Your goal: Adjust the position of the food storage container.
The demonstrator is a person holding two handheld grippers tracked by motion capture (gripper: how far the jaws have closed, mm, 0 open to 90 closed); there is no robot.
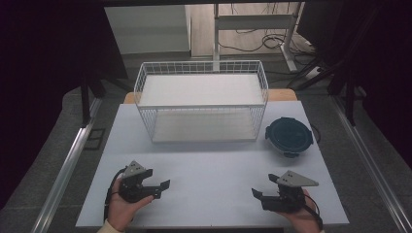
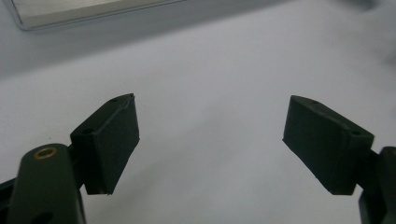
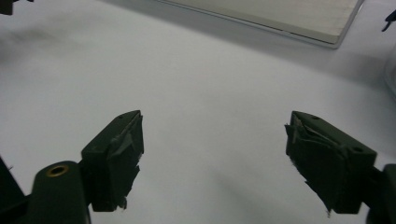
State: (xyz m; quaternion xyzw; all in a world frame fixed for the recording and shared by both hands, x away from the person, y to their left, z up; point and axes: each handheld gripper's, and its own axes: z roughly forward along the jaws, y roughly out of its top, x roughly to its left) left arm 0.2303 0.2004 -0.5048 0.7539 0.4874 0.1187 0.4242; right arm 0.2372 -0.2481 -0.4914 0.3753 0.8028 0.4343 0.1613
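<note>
Seemingly at the start of work, a person rests two handheld grippers on a pale grey rectangular table (image 1: 209, 160), its near half bare between them. Beyond both, toward the far edge, stands a white wire-mesh basket with a flat white shelf across it (image 1: 201, 99), open at the top; its light board base shows at the top of both gripper views. Ahead of the right gripper (image 1: 262, 195), just beside the basket's right end, sits a round dark-blue lidded plastic container with clip tabs (image 1: 289, 136), the thing nearest either tool. It looks light and rigid, though its smooth lid could prove slippery; the rim or a clip tab seems the likeliest place for a narrow two-jaw grip, since the full body appears too broad for the jaws. Nothing lies between the right gripper and the container, while the basket's wire wall stands close on one side and could crowd an approach from there. The right gripper's jaws stand wide with only bare tabletop between them, their pads (image 3: 119, 154) frayed at the edges. The left gripper (image 1: 163, 188), well apart from the container, likewise holds its jaws spread and carries nothing.
</note>
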